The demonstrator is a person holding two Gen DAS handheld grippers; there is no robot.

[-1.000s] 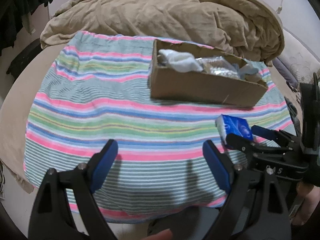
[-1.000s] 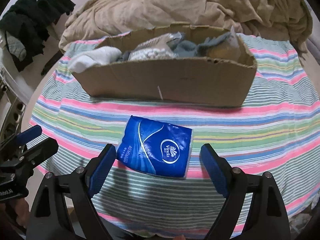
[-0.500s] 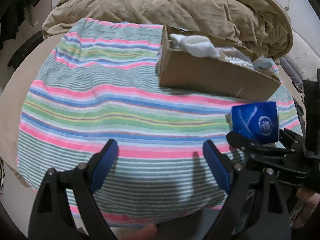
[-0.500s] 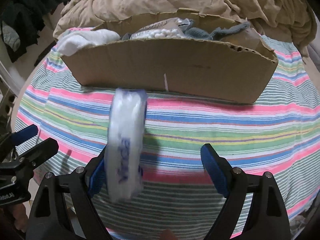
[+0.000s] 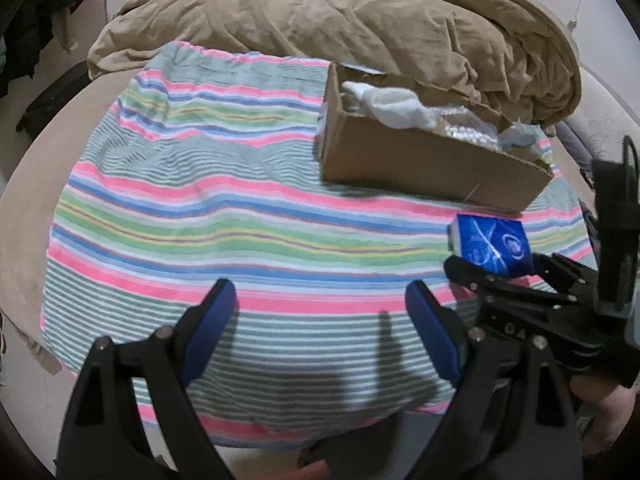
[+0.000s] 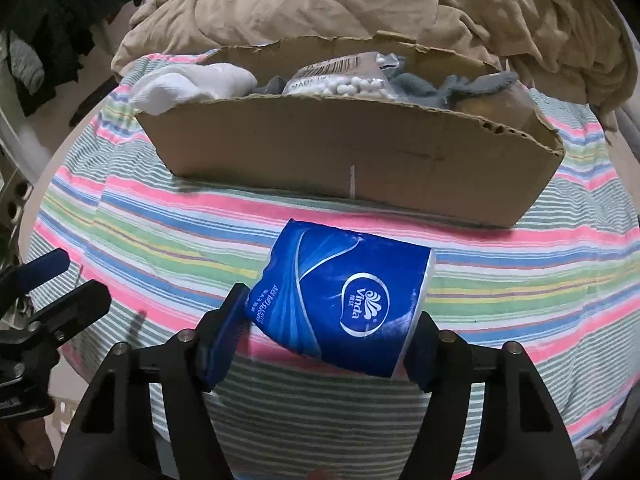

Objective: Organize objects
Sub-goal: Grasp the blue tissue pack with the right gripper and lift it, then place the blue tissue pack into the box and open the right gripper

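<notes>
A blue tissue pack [image 6: 348, 296] sits tilted between the fingers of my right gripper [image 6: 326, 332]. The jaws are closing and both pads touch its sides. In the left wrist view the same pack [image 5: 494, 246] shows at the right in the right gripper [image 5: 496, 268], just in front of the cardboard box [image 5: 420, 164]. The box [image 6: 352, 160] holds a white cloth [image 6: 192, 84], a bag of cotton swabs [image 6: 344, 80] and a grey-blue cloth [image 6: 440, 88]. My left gripper [image 5: 320, 296] hangs open over the striped cloth [image 5: 200, 200] with nothing between its fingers.
A rumpled tan duvet [image 5: 360, 20] lies piled behind the box. The striped cloth covers a round beige surface whose edge curves at the left [image 5: 24, 200]. Dark clothes [image 6: 60, 12] hang at the far left.
The tissue pack lay flat between the open right fingers, tipped up on edge against the left finger, and now sits tilted in the narrowed jaws. The left gripper stayed open and still.
</notes>
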